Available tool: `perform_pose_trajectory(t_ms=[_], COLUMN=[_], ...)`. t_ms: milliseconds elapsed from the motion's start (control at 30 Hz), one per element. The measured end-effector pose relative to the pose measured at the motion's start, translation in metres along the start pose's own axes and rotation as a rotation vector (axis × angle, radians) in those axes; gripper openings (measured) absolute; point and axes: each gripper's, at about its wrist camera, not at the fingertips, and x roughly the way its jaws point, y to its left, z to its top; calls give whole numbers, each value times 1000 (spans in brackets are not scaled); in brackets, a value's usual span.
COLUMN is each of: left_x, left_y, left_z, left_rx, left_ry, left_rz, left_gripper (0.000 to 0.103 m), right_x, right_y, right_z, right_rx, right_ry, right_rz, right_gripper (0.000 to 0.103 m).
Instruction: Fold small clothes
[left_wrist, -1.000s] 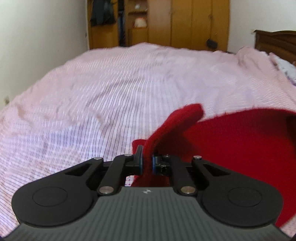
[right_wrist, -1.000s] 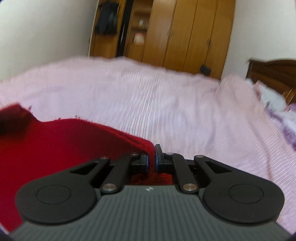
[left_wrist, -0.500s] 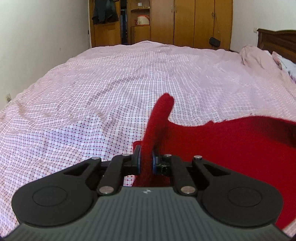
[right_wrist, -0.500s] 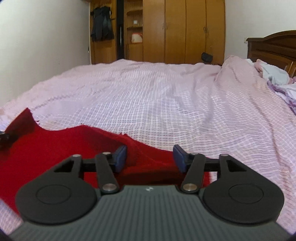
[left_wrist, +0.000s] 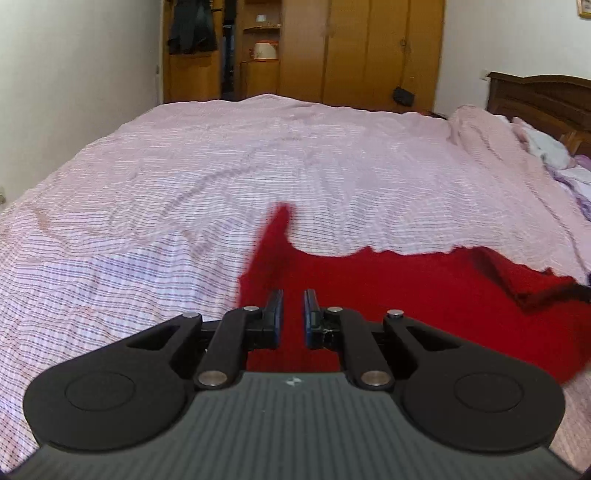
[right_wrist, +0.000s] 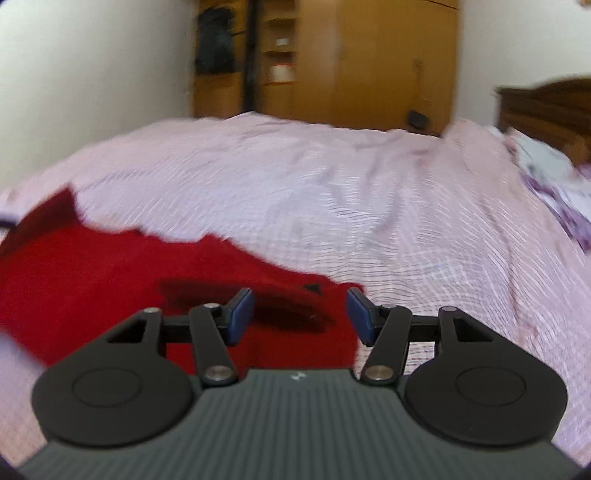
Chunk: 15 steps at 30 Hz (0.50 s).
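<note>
A red knit garment (left_wrist: 406, 291) lies spread on the pink checked bed cover (left_wrist: 258, 166). One corner of it sticks up ahead of my left gripper. My left gripper (left_wrist: 293, 314) is just above the garment's left part, jaws slightly apart with nothing between them. In the right wrist view the same red garment (right_wrist: 129, 280) lies at the left and under my right gripper (right_wrist: 300, 314), which is wide open and empty over the garment's right edge. This view is blurred.
A wooden wardrobe (left_wrist: 362, 51) and open shelves stand beyond the far end of the bed. A dark wooden headboard (left_wrist: 546, 99) and a pile of pale clothes (left_wrist: 554, 155) are at the right. A white wall runs along the left.
My left gripper has let go of the red corner it pinched and its jaws have parted. My right gripper opened earlier and has drawn back a little. The garment has dropped flatter onto the bed.
</note>
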Motion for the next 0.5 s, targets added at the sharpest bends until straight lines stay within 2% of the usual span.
perform_pose_trajectory(t_ms=[67,133,200,333,500], left_x=[0,3,10,28,44], left_y=[-6,-11,-16,-10,0], left_z=[-1,-1,-1,-5,-10], left_rx=[10,23,39,14,7], left_ry=[16,32,42,74,102], left_rz=[-30,-67,-59,-22,15], left_gripper=[11,11,11,11,11], right_x=[5,16,27,52,82], right_y=[7,11,7,-24,-60], right_z=[0,2,4,7,-2], right_rx=[-54,-79,-55,129,328], right_ry=[26,53,63,99,140], right_rz=[13,-16,-41,-80,-52], right_gripper=[58,58,57,57,57])
